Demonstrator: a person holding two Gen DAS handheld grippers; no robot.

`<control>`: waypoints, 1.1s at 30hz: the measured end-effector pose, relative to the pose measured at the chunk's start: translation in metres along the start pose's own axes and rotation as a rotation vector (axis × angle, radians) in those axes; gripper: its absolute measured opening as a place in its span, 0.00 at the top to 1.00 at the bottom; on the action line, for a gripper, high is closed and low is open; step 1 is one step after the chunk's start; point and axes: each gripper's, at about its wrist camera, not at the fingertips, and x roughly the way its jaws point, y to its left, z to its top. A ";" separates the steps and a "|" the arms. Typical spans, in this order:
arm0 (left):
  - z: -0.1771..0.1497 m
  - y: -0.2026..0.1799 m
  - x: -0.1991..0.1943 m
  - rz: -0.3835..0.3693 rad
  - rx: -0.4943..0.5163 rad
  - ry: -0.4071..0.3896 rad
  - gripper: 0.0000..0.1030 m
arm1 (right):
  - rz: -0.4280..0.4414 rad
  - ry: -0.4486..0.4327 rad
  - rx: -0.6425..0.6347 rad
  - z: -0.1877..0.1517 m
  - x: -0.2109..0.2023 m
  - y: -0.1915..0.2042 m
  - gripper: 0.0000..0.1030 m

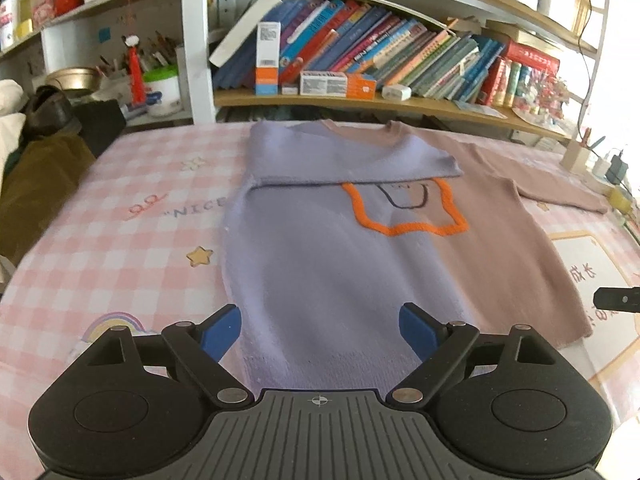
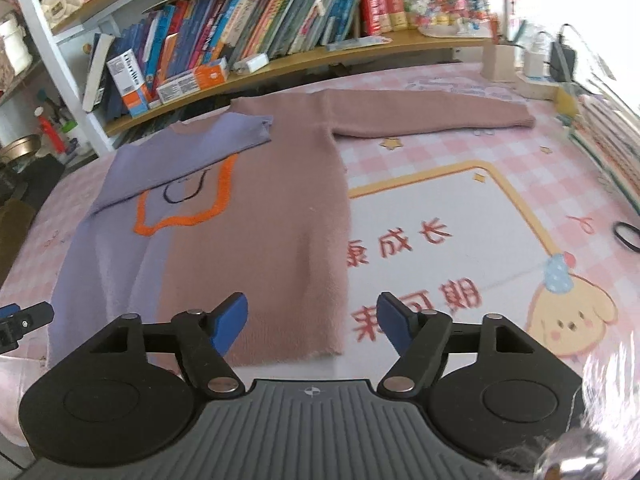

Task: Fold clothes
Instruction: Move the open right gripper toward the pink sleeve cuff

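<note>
A sweater, half lilac (image 1: 320,272) and half dusty pink (image 2: 272,208), lies flat on a pink checked cloth, hem toward me. It bears an orange outline patch (image 1: 412,228). Its lilac sleeve (image 1: 340,156) is folded across the chest; the pink sleeve (image 2: 432,114) lies stretched out to the right. My left gripper (image 1: 320,330) is open and empty, just above the lilac hem. My right gripper (image 2: 312,320) is open and empty over the pink hem's right corner. Part of each gripper shows at the edge of the other's view.
Bookshelves (image 1: 360,100) crowded with books and boxes stand behind the table. A wooden holder, charger and cables (image 2: 536,64) sit at the far right. A black hair band (image 2: 626,236) lies at the right edge. A dark bag and clutter (image 1: 52,120) are at the left.
</note>
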 end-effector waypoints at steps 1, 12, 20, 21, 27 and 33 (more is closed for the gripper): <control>-0.001 -0.001 0.001 -0.008 -0.002 0.001 0.13 | -0.010 -0.003 0.006 -0.002 -0.003 -0.001 0.29; -0.003 -0.004 0.003 -0.045 -0.038 -0.008 0.10 | -0.066 -0.033 0.052 -0.009 -0.021 -0.017 0.29; 0.001 -0.017 0.009 -0.028 -0.070 0.002 0.10 | -0.070 -0.049 0.073 0.004 -0.020 -0.043 0.27; 0.002 -0.020 0.011 -0.024 -0.073 0.003 0.10 | -0.065 -0.048 0.072 0.006 -0.018 -0.047 0.27; 0.011 -0.048 0.022 0.024 -0.093 0.012 0.10 | -0.033 -0.044 0.067 0.023 -0.004 -0.077 0.27; 0.022 -0.089 0.033 0.078 -0.111 0.024 0.10 | -0.009 -0.040 0.086 0.055 0.018 -0.132 0.27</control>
